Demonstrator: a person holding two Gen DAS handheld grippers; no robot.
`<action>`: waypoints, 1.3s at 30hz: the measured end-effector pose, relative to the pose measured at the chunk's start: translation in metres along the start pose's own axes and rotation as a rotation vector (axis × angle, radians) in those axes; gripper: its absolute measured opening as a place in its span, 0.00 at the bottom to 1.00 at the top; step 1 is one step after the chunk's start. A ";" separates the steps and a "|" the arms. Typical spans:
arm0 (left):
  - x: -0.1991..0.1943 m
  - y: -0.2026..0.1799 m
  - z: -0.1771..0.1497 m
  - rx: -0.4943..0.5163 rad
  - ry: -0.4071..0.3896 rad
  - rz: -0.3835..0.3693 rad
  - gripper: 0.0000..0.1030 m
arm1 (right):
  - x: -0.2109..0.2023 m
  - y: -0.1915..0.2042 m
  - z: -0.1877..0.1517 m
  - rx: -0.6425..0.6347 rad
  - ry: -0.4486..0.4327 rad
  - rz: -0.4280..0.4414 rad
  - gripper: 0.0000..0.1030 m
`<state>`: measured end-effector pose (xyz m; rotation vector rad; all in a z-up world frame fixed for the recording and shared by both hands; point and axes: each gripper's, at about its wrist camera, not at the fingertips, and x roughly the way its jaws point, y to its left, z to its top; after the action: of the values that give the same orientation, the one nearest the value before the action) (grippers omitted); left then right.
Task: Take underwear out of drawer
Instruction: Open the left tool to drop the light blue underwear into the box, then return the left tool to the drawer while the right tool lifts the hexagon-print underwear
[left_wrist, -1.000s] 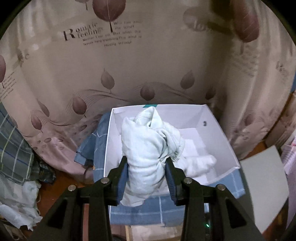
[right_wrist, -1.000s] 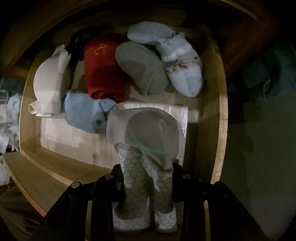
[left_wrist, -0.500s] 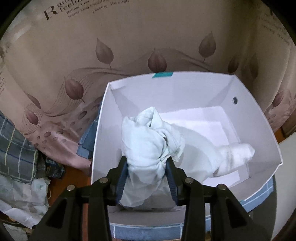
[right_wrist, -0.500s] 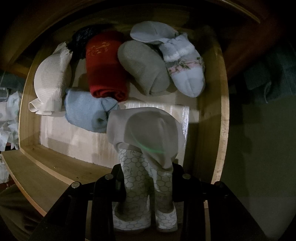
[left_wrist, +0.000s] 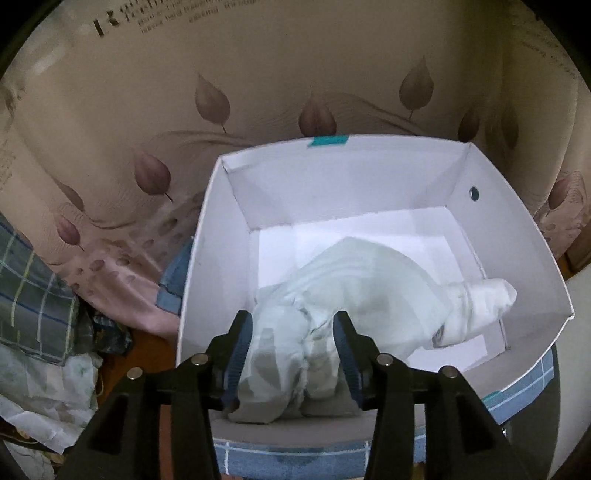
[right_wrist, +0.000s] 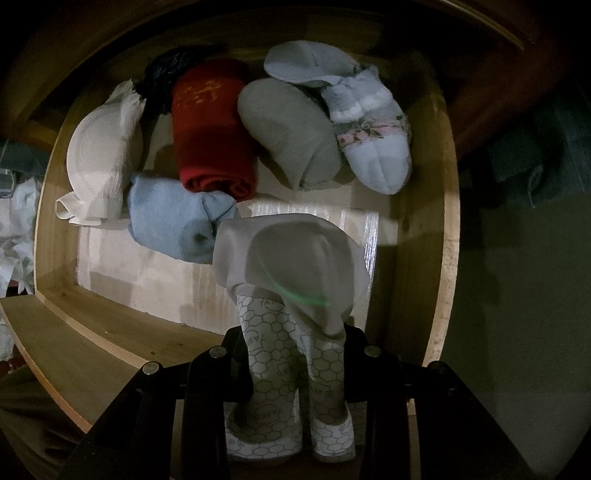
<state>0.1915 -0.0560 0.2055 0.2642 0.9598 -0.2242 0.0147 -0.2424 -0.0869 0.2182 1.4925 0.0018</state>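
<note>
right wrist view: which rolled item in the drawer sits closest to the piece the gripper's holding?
The light blue roll, just left of the held grey piece; the red roll and grey roll lie further back.

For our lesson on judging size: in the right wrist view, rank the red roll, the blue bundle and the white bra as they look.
1. red roll
2. white bra and blue bundle: look alike, left unranked.

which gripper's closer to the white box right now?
Left. The left gripper sits inside the white box, its opening fingers around a pale garment. The right gripper holds grey underwear over the wooden drawer; no box in its view.
</note>
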 end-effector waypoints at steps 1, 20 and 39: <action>-0.004 -0.001 0.000 0.000 -0.008 -0.006 0.48 | 0.000 0.000 0.000 -0.001 0.001 0.000 0.30; -0.053 -0.007 -0.129 -0.040 -0.066 -0.077 0.51 | -0.006 0.003 0.002 0.000 -0.027 -0.024 0.29; 0.041 -0.004 -0.240 -0.142 0.084 -0.032 0.51 | -0.054 0.021 -0.018 -0.025 -0.222 -0.073 0.28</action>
<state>0.0271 0.0142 0.0400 0.1284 1.0584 -0.1739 -0.0052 -0.2269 -0.0319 0.1386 1.2774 -0.0601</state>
